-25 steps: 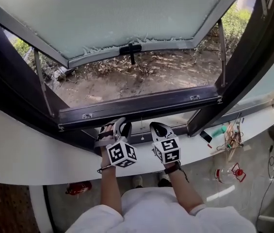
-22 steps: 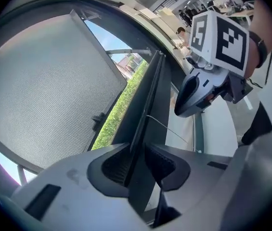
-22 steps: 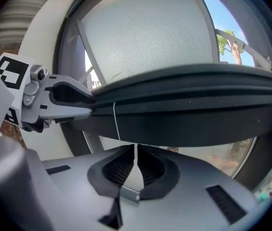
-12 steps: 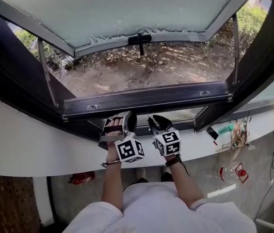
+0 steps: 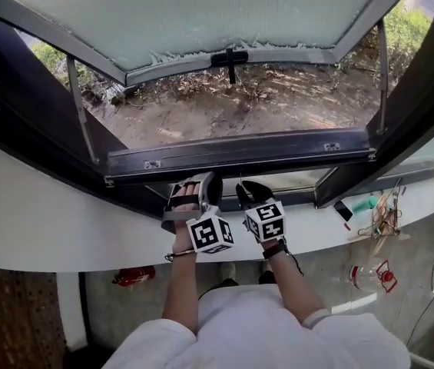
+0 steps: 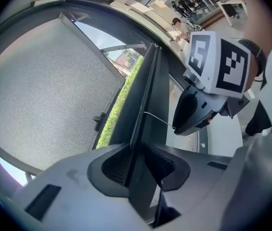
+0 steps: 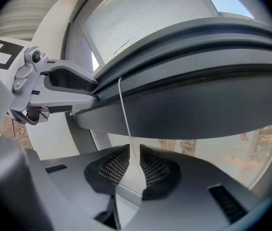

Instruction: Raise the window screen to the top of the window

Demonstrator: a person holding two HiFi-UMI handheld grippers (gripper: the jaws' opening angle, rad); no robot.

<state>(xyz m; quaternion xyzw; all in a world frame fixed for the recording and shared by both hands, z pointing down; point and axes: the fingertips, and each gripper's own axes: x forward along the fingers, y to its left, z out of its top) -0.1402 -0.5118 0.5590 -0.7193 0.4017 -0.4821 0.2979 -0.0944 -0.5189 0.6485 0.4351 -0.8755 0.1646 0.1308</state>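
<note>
Screen bar (image 5: 240,158) lies across the low part of the window frame (image 5: 416,106) in the head view. It runs end to end between the frame's slanted sides, just far of the white sill (image 5: 55,237). Left gripper (image 5: 203,187) and right gripper (image 5: 247,192) sit side by side at the bar's near edge, about midway along. Beyond the bar, open space shows ground (image 5: 224,118) up to the tilted-out pane (image 5: 201,14).

Only the left gripper view shows its tongs pressed together on the bar's thin dark lip.

Only the right gripper view shows its tongs pinching a pale tab (image 7: 135,174) on a thin cord (image 7: 124,112) hanging from the bar.
</note>
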